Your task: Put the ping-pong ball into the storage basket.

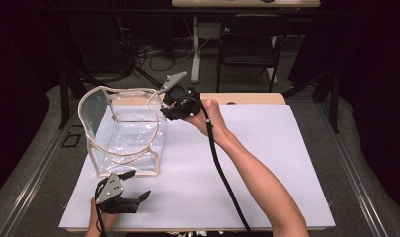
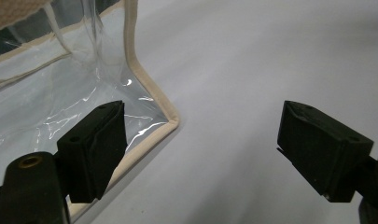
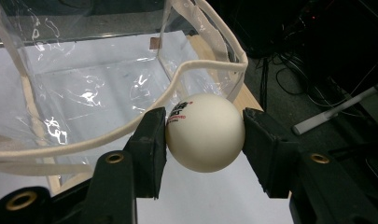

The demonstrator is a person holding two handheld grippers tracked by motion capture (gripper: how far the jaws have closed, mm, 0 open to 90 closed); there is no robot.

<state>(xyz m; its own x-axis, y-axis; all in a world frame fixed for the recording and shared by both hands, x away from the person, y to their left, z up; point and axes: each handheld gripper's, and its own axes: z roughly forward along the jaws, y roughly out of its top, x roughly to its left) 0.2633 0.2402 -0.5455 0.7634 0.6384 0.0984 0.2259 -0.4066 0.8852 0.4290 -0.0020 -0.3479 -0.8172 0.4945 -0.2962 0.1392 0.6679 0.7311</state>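
In the right gripper view, a white table-tennis ball with red and black print (image 3: pixel 204 132) is seen clamped between the two black jaws of the right gripper (image 3: pixel 204 135), one pad pressed on each side of it. In the high view the right gripper (image 1: pixel 177 104) is found just above the centre of the frame, held against the right-hand rim of a clear plastic tote bag with beige fabric trim (image 1: pixel 123 129), which stands open-topped in the left half of the white table sheet (image 1: pixel 257 163). A beige loop handle (image 3: pixel 177 88) is seen draped just ahead of the ball, close to or touching it; contact cannot be settled.

The step in hand is judged to be the carrying of the ball to the bag's mouth, with the drop not yet made. For the next move, the ball would have to be lifted over the trimmed rim and past the handle, brought above the bag's clear floor, and only then released.

The left gripper (image 1: pixel 122 196) is seen low at the lower left of the high view, its jaws spread wide with nothing between them. In the left gripper view the bag's near bottom corner (image 2: pixel 170 122) lies beside one jaw, apart from the pads, so the bag is not being steadied.

Open room is offered by the bare sheet at the right and lower centre of the high view. The limp handle and the soft rim are judged the edges most likely to be snagged or pushed.
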